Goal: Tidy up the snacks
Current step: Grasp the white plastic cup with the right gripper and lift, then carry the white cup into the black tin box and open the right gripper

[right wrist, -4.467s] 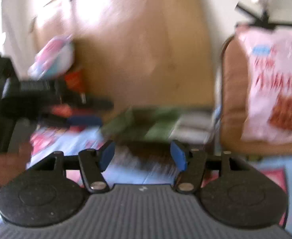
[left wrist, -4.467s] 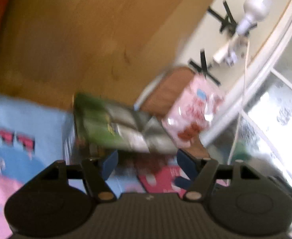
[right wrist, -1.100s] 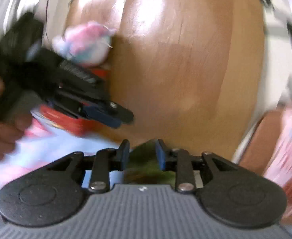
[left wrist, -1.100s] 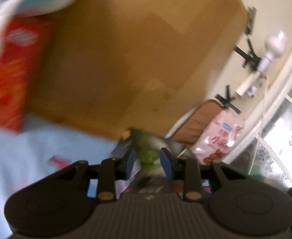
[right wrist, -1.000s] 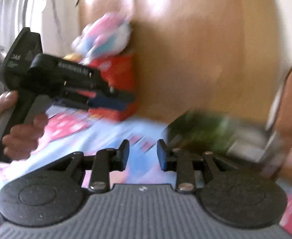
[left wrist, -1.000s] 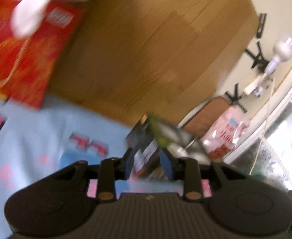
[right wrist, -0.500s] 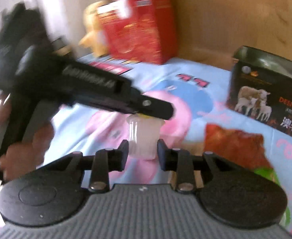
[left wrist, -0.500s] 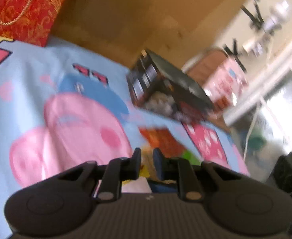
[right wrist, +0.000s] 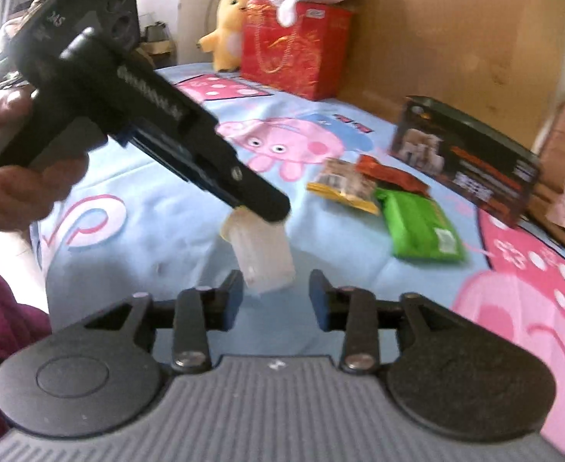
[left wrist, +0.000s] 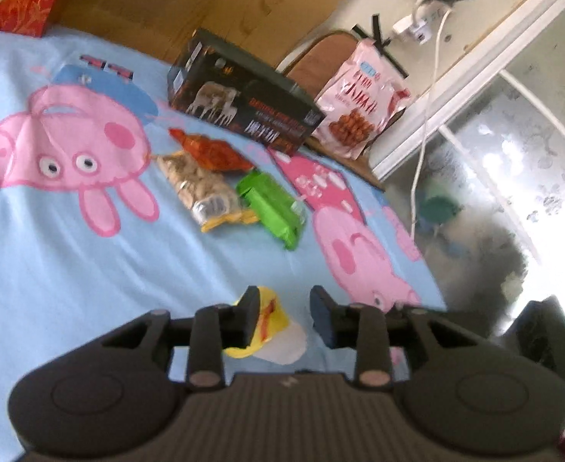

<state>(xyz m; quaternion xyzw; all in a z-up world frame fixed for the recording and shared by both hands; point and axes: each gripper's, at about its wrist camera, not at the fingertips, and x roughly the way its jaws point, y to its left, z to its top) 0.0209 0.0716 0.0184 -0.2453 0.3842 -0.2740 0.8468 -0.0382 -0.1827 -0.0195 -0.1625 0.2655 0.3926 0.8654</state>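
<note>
On the cartoon bedsheet, my left fingers are spreading, the jelly cup between them; right fingers spreading, empty. Light, slippery, crushable: hold its rim.

A cartoon-pig bedsheet carries a black box, three snack packets and a jelly cup.

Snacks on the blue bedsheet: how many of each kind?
Flat packets: 3, orange, clear with yellow ends, green
Jelly cup: 1
Dark box: 1
Total: 5
</note>
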